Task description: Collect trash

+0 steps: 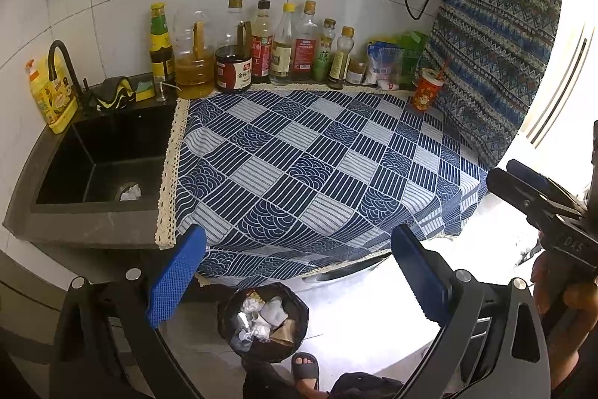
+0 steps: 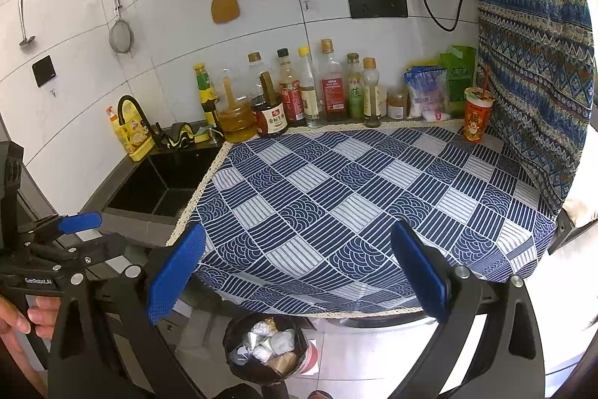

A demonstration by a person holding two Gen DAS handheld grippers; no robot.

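Blue-checked cloth covers the tabletop [image 1: 317,156]. Both the left gripper [image 1: 299,279] and right gripper [image 2: 299,277] are held wide apart, empty, above the bin [image 1: 263,322], where crumpled trash [image 1: 261,320] is seen. An orange cup [image 2: 476,118] is left upright, straw pointing up, at the far right corner.

Right gripper [image 2: 299,272] in foreground, blue pads wide apart, nothing between. Below: trash bin [image 2: 266,348] on floor, holding crumpled paper and foil. Checked tablecloth [image 2: 373,197] bare; red paper cup [image 2: 476,116] at far right corner. Left gripper [image 2: 80,234] at left edge.
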